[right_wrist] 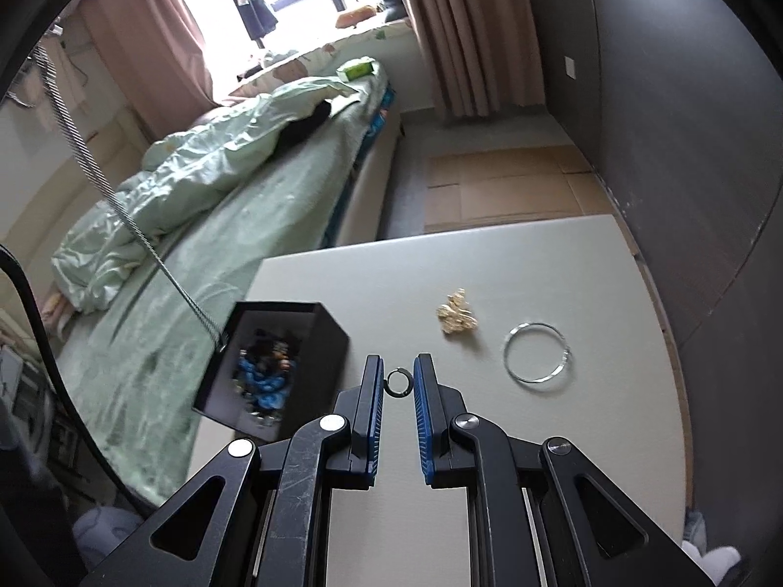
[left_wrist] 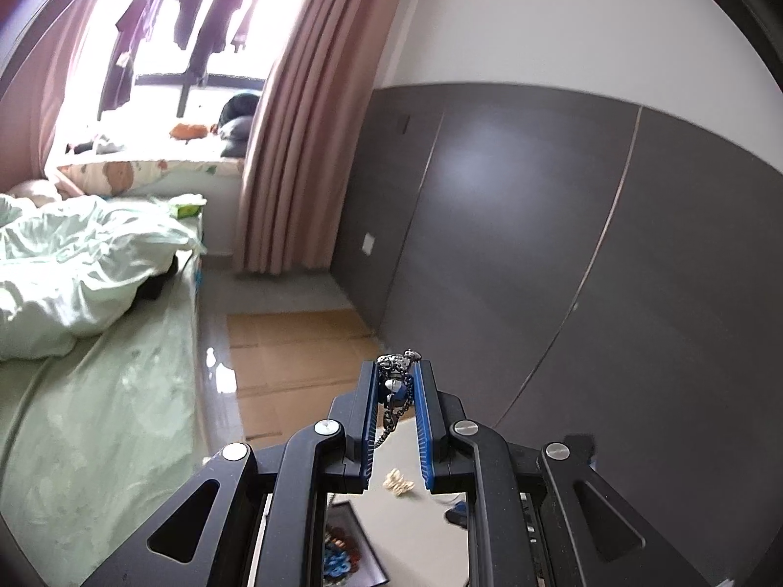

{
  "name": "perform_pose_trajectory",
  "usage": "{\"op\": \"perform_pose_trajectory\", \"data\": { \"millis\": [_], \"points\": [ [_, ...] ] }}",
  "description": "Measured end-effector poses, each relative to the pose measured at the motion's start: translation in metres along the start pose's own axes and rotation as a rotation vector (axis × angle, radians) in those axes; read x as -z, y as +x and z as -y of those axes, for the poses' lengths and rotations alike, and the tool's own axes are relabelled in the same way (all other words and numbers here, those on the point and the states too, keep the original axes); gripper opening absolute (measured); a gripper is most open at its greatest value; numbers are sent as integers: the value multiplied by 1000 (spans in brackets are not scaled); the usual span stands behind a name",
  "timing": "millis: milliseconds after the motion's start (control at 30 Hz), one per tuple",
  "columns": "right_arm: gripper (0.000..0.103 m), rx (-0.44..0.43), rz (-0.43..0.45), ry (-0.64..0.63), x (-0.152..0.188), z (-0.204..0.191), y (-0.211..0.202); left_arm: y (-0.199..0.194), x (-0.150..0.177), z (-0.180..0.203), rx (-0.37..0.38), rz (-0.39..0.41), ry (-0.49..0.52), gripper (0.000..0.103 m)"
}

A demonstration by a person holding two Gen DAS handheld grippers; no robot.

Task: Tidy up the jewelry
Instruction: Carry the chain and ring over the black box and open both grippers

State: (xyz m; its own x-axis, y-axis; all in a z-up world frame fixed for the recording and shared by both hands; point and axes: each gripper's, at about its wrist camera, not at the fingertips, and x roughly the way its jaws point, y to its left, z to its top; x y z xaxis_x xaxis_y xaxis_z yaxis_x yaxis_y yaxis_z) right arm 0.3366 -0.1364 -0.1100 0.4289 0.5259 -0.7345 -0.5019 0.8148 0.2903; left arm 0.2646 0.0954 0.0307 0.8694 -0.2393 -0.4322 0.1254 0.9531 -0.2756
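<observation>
left gripper (left_wrist: pixel 397 381) clamps a silver chain (left_wrist: pixel 394 391), its tail dangling into the black box (right_wrist: pixel 274 367) of beads; right gripper (right_wrist: pixel 397 381), narrowly parted, brackets a small ring (right_wrist: pixel 397 382), grip uncertain. gold piece (right_wrist: pixel 456 318) and bangle (right_wrist: pixel 537 352) still loose on the table (right_wrist: pixel 563 440); roughly half sorted.

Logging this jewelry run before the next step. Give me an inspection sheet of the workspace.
Surface: pale table, bare patches between the pieces.
Job's things: black box at the table's left edge, open, holding blue beads and other pieces; cream ornament; silver bangle lying flat; small ring; silver chain necklace.
Clutter: nothing seen on the table.
Grippers: left gripper raised, shut on the necklace, whose chain hangs down to the box; right gripper low over the table, fingers either side of the ring, contact unclear.
Cables: black cable at the left edge of the right wrist view.
Surroundings: bed with green bedding, pink curtain, dark wall panels, cardboard on the floor.
</observation>
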Motion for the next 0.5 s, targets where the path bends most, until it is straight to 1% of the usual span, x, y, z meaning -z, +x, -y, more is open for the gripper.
{"op": "perform_pose_trajectory", "data": {
  "millis": [333, 500],
  "points": [
    [14, -38, -12, -23, 0, -20, 10, 32, 35, -37, -78, -139, -28, 15],
    [14, -60, 4, -14, -1, -24, 10, 55, 55, -48, -94, -244, -42, 15]
  ]
}}
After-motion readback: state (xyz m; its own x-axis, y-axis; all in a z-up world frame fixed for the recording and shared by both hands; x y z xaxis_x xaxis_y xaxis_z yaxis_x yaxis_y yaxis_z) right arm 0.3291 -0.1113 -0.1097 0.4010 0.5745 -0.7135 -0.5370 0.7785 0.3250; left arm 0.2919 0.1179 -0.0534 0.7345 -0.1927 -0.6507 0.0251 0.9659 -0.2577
